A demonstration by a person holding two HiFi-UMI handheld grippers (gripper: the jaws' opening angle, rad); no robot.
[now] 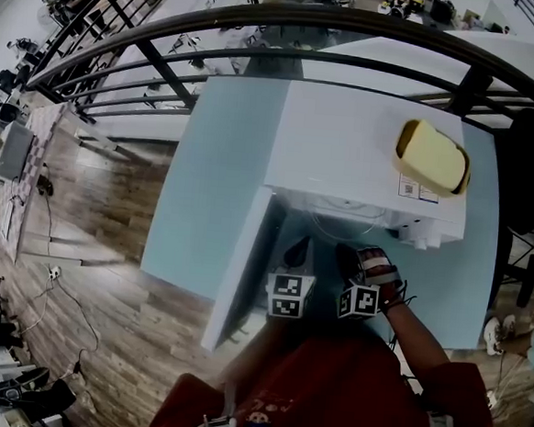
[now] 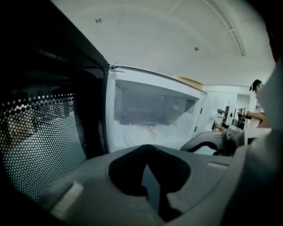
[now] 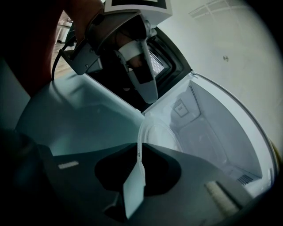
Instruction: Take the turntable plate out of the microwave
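Observation:
The white microwave [image 1: 364,151] stands on a pale blue table [image 1: 205,175] with its door [image 1: 245,261] swung open to the left. The clear glass turntable plate [image 3: 161,132] lies in the cavity, and its near rim runs edge-on between the jaws of my right gripper [image 3: 140,148], which is shut on it. In the left gripper view the plate [image 2: 141,131] shows pale on the cavity floor. My left gripper [image 2: 147,148] is shut and empty, hovering in front of the opening beside the door's mesh window [image 2: 40,141]. In the head view, the left gripper [image 1: 296,256] and right gripper [image 1: 355,259] sit side by side before the cavity.
A yellow container [image 1: 432,157] rests on top of the microwave. The open door [image 3: 161,62] stands close on the left, with my left gripper [image 3: 141,79] just in front of it. A dark railing [image 1: 263,23] curves behind the table. Wood floor [image 1: 91,231] lies to the left.

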